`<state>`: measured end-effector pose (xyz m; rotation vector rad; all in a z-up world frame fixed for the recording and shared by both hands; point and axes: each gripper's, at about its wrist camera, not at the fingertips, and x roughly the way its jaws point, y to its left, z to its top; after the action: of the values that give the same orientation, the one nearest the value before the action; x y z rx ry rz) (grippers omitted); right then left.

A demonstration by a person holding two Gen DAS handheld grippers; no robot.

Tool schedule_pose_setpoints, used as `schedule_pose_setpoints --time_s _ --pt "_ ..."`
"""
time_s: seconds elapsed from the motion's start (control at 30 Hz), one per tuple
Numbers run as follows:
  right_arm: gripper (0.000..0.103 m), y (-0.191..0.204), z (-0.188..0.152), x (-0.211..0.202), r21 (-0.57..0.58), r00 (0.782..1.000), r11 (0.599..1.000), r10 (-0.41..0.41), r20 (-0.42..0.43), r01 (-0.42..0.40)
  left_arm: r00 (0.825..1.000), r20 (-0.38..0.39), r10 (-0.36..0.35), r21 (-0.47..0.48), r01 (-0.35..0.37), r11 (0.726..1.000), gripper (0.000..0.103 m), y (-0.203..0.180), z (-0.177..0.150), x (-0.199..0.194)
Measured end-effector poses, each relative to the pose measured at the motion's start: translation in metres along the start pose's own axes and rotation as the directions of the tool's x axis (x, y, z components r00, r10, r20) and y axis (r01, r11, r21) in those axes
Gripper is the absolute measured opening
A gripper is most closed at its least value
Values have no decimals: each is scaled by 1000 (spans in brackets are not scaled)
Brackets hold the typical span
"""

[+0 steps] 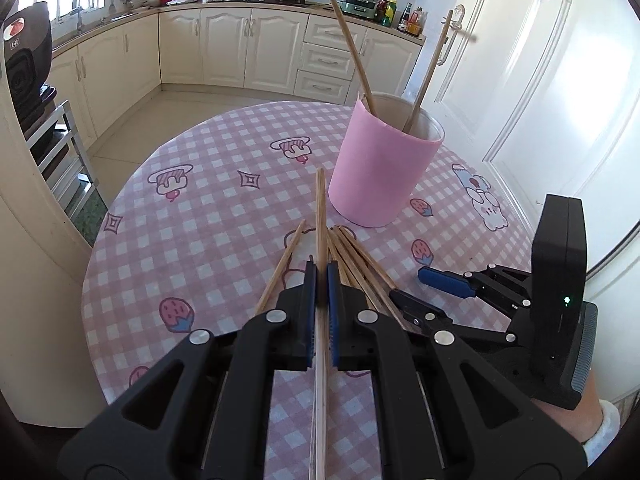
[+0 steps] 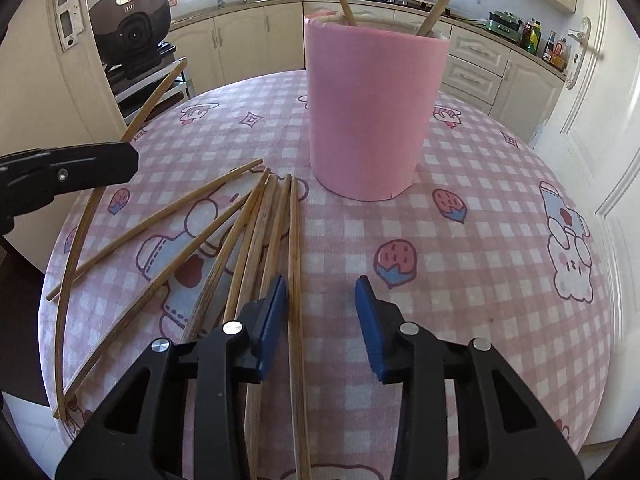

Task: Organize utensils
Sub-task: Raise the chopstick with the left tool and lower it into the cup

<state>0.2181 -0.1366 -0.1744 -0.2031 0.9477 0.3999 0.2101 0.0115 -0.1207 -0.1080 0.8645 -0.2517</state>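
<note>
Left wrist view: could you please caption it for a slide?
Left gripper shut on a chopstick, pink holder ahead.

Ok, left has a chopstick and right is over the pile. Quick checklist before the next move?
1. Left gripper shut on one wooden chopstick: ok.
2. Pink cylindrical holder upright, two chopsticks already inside: ok.
3. Room left in the holder: ok.
4. Right gripper open, rightmost loose chopstick between its pads, not yet pressed: ok.
5. Only one chopstick between them: ok.
6. Right gripper height above the checked tablecloth: cannot tell.
</note>
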Motion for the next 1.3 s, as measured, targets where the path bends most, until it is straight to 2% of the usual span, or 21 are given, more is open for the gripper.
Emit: schedule_pose_setpoints --time_s 0.1,0.17,0.23,0.33,0.43,0.63,0.77,0.93,1.1,1.3 --pt "30 4 10 6 -25 999 1000 5 -32 -6 1000 -6 -5 -4 5 1000 6 0 1 2" --pt "13 6 16 10 -27 999 1000 8 -38 -9 1000 -7 -7 -6 7 1000 6 1 0 2" --pt "5 7 19 12 -32 999 999 5 -40 -6 1000 -8 -12 -10 12 1000 6 1 0 2" --pt "5 9 22 14 -23 999 1000 8 -44 -9 1000 -8 -17 -11 17 1000 6 0 -1 -1" --pt "5 5 21 9 16 998 999 52 -29 -52 1000 -2 -19 -5 19 1000 6 -2 -2 -5" --pt "5 2 23 -28 56 990 991 120 73 -125 999 29 -36 12 36 999 6 -11 0 -24" --pt "5 3 28 -66 54 975 986 149 167 -160 996 63 -66 30 64 997 6 -22 7 -44" --pt "5 4 33 -110 34 945 982 169 281 -186 990 118 -82 57 76 996 6 -31 14 -67" --pt "4 6 37 -139 14 921 982 170 350 -187 977 190 -96 62 86 994 6 -38 25 -90" --pt "4 1 38 -152 21 901 986 140 411 -163 970 226 -87 79 71 994 6 -45 37 -100"
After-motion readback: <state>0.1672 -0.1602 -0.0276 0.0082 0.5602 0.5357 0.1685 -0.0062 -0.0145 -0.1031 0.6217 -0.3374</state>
